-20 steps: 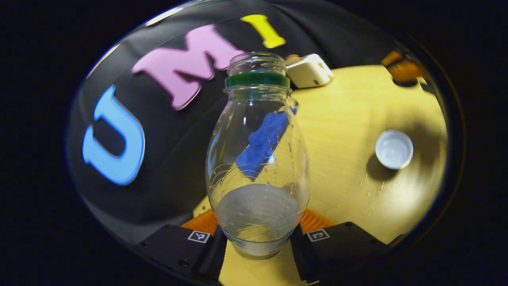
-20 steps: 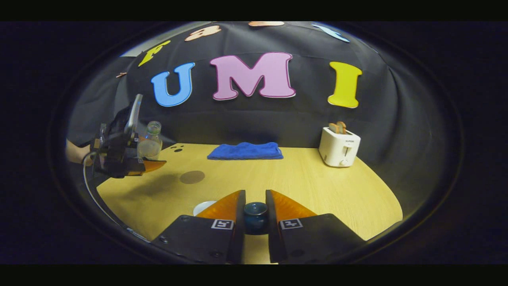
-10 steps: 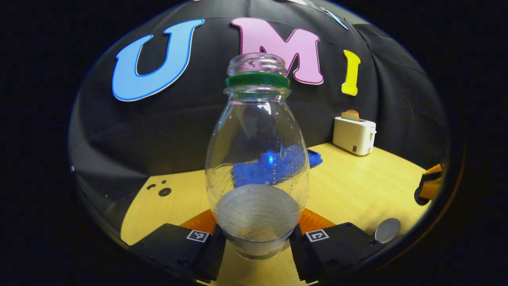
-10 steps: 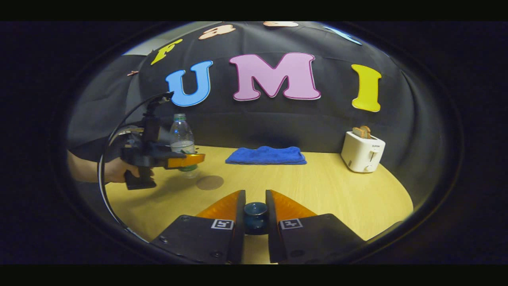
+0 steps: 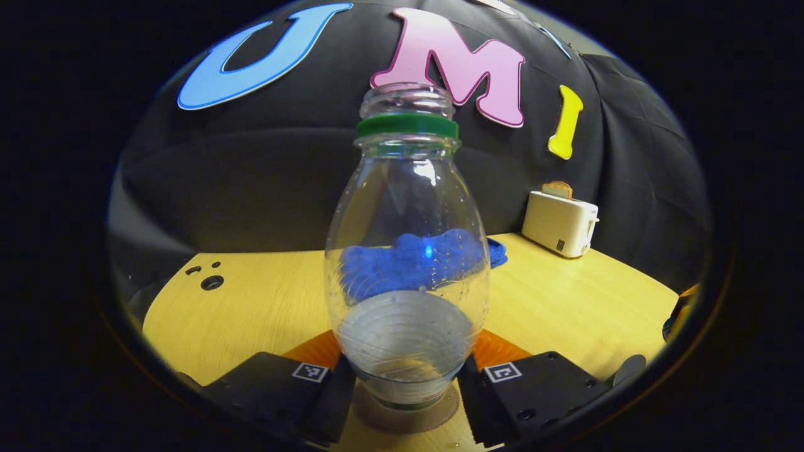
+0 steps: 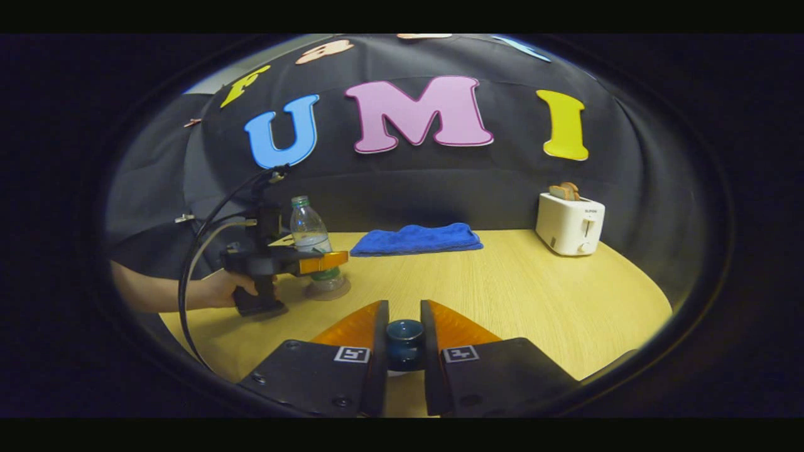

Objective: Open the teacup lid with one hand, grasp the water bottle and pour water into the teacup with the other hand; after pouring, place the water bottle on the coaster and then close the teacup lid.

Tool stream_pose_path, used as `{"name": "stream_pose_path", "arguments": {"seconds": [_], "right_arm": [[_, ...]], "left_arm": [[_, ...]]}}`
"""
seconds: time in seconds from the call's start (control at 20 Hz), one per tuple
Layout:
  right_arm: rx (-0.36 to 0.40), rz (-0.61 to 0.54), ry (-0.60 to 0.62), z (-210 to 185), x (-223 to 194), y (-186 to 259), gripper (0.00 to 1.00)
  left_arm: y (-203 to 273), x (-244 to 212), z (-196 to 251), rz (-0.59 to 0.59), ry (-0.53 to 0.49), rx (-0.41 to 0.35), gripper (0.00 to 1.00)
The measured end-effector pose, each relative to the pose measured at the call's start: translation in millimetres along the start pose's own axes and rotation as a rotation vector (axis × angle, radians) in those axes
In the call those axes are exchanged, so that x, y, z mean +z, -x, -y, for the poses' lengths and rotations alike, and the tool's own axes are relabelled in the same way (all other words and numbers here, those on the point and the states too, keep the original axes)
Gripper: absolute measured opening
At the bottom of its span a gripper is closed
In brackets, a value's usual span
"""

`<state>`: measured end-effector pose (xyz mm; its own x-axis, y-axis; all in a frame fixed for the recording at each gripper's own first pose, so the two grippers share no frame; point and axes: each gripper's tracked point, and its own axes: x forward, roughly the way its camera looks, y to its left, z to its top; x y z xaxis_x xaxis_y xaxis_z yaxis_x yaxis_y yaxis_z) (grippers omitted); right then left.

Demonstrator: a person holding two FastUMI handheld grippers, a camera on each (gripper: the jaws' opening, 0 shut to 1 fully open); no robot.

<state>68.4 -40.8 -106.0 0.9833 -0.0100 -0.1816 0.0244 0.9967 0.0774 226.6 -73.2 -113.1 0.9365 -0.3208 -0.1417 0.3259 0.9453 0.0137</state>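
Where the yellow table (image 6: pixel 515 289) spreads out ahead of both grippers, a folded blue towel (image 6: pixel 416 239) is laid near the far edge, straight ahead of the right gripper (image 6: pixel 404 326). A white toaster (image 6: pixel 569 223) with bread in it is set ahead and to the right of that gripper, well apart from the towel.

In the right gripper view, the left gripper (image 6: pixel 317 262) is seen far off to the left, and it is held by a hand (image 6: pixel 221 290). The water bottle (image 6: pixel 309 235) is held upright between its orange fingers. The bottle is clear, with a green ring at the neck and no cap, and a little water is left in the bottom. In the left gripper view, the bottle (image 5: pixel 407 251) is squeezed low down by the two fingers of the left gripper (image 5: pixel 407 376), one on each side. The round brown coaster (image 5: pixel 405 414) is seen right under the bottle. It cannot be told if the bottle is touching the coaster or is just above it.

The small dark teacup lid (image 6: pixel 404 336) is pinched by its knob between the right gripper's fingers, which are set narrow. A bit of white is seen just under the lid, but it cannot be told what it is.
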Motion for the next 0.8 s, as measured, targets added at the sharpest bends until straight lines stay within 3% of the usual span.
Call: {"name": "stream_pose_path", "arguments": {"seconds": [0.2, 0.25, 0.3, 0.35, 0.45, 0.5, 0.55, 0.65, 0.8], "right_arm": [[-0.002, -0.005, 0.01, 3, -1, 1, 0.28], [-0.002, -0.006, 0.014, 3, -2, 1, 0.22], [-0.002, -0.007, 0.017, 3, -2, 2, 0.28], [-0.001, -0.006, 0.018, 3, -2, 1, 0.28], [0.007, -0.003, 0.015, 0, -2, 2, 0.28], [0.011, -0.001, 0.013, -3, -1, 2, 0.22], [0.015, 0.0, 0.012, -4, -1, 2, 0.28], [0.02, 0.004, 0.013, -7, 0, 3, 0.28], [0.029, 0.005, 0.019, -11, -1, 2, 0.28]], "left_arm": [[-1, -9, 0, -0.028, -0.006, 0.006, 0.8], [1, -7, 2, -0.024, -0.002, 0.003, 0.83], [1, -5, 2, -0.014, 0.005, 0.003, 0.96], [5, -1, 4, -0.004, 0.014, 0.001, 0.98], [11, 2, 5, 0.006, 0.024, -0.008, 0.96], [18, 2, 6, 0.001, 0.022, -0.006, 0.96], [24, -1, 4, -0.017, 0.016, 0.005, 0.96], [34, -7, -5, -0.042, 0.001, 0.036, 0.96], [54, -8, 4, -0.038, 0.018, 0.007, 0.96]]}}
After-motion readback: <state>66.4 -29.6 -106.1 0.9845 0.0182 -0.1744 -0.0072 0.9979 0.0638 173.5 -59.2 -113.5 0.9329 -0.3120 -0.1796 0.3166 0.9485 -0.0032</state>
